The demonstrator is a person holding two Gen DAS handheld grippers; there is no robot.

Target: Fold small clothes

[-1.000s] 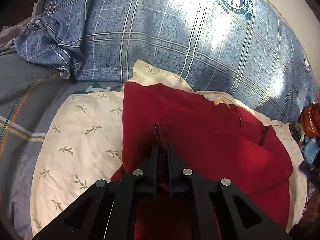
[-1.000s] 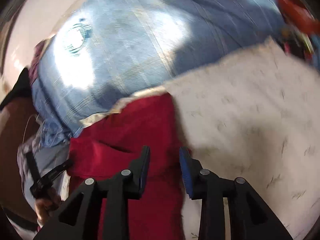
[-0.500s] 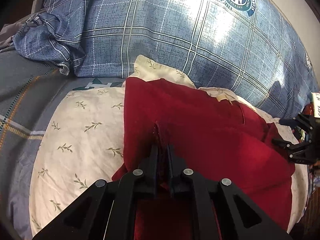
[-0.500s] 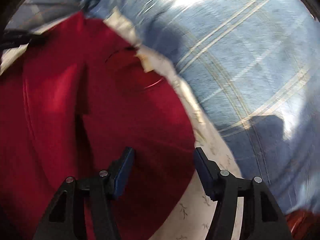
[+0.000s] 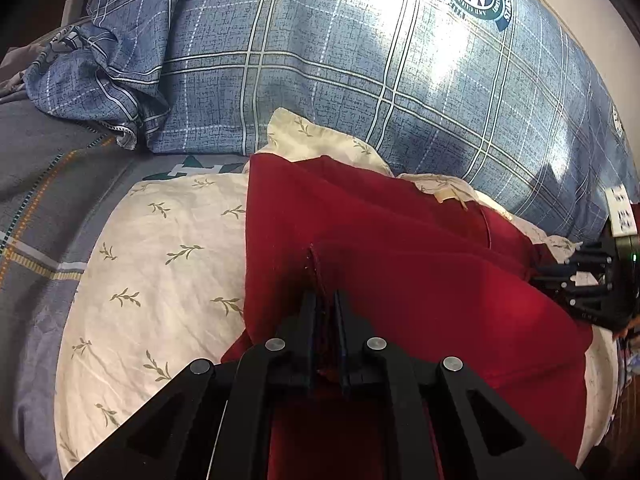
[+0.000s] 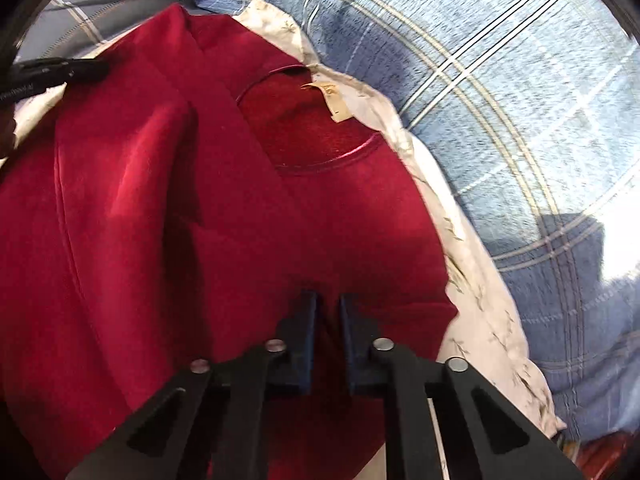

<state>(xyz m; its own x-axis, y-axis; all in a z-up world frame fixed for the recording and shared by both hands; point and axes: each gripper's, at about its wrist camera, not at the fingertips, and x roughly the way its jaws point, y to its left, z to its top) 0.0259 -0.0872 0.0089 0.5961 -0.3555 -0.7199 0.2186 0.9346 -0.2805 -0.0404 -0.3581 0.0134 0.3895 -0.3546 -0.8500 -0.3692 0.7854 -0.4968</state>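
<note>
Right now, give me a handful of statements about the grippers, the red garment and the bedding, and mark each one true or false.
1. The left gripper is shut on a fold of the red garment. True.
2. The right gripper hangs wide open above the bedding. False: its fingers are closed on the red garment.
3. The garment lies on a cream leaf-print pillow. True.
4. The neck label is blue. False: it is beige.
5. The plaid bedding is green. False: it is blue.
</note>
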